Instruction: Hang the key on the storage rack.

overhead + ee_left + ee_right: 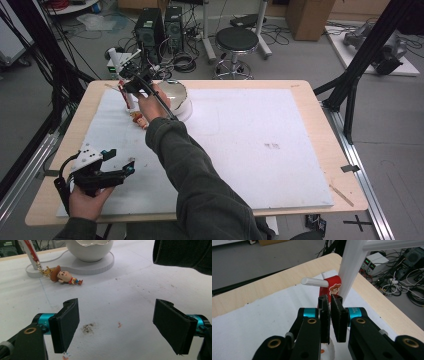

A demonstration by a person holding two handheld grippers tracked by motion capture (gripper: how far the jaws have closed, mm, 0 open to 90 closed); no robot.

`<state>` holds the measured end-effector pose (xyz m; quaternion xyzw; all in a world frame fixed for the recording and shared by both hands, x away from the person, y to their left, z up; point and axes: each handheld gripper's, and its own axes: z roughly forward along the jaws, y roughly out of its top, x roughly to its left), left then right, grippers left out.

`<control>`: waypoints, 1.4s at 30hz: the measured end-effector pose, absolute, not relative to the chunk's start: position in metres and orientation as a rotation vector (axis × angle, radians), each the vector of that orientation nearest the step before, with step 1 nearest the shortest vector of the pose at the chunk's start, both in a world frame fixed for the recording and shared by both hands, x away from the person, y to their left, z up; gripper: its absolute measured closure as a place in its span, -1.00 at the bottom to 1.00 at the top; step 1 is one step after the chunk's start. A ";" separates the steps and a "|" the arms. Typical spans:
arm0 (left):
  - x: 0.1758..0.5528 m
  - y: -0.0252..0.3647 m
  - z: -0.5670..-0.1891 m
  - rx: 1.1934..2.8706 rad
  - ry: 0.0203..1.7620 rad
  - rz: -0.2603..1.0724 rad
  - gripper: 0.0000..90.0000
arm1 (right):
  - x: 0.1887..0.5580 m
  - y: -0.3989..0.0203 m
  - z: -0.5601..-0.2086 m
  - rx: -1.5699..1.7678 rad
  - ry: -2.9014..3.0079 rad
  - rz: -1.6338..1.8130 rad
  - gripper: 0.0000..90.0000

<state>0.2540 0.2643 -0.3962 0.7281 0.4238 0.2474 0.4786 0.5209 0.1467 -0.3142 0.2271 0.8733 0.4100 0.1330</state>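
A keychain lies at the back left of the table: a red strap (30, 250), a short gold chain (43, 270) and a small cowboy figure (62, 276) on its side on the white mat. My right gripper (330, 298) is shut on the upper end of the red strap (332, 288), close to a white peg (314, 282) of the white stand post (350, 267). In the high view the right gripper (128, 84) hovers above the figure (138, 118). My left gripper (122, 161) rests low at the front left, open, with nothing between its pads (66, 323).
A white bowl (176, 94) sits on the stand's flat white base (75, 266) just right of the keychain. A dark sleeve (190, 165) crosses the middle of the mat. A stool (236, 40), computers and cables stand beyond the table's far edge.
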 end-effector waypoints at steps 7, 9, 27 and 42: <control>0.254 0.263 -0.396 1.779 1.036 0.610 -0.52 | 0.520 0.135 -0.314 0.676 2.551 1.235 0.82; 0.255 0.263 -0.396 1.780 1.035 0.606 -0.52 | 0.520 0.129 -0.312 0.682 2.558 1.255 0.79; 0.257 0.260 -0.397 1.805 1.026 0.610 -0.52 | 0.511 0.054 -0.311 0.725 2.604 1.481 0.46; 0.257 0.258 -0.398 1.811 1.026 0.597 -0.52 | 0.499 -0.007 -0.310 0.763 2.554 1.603 0.20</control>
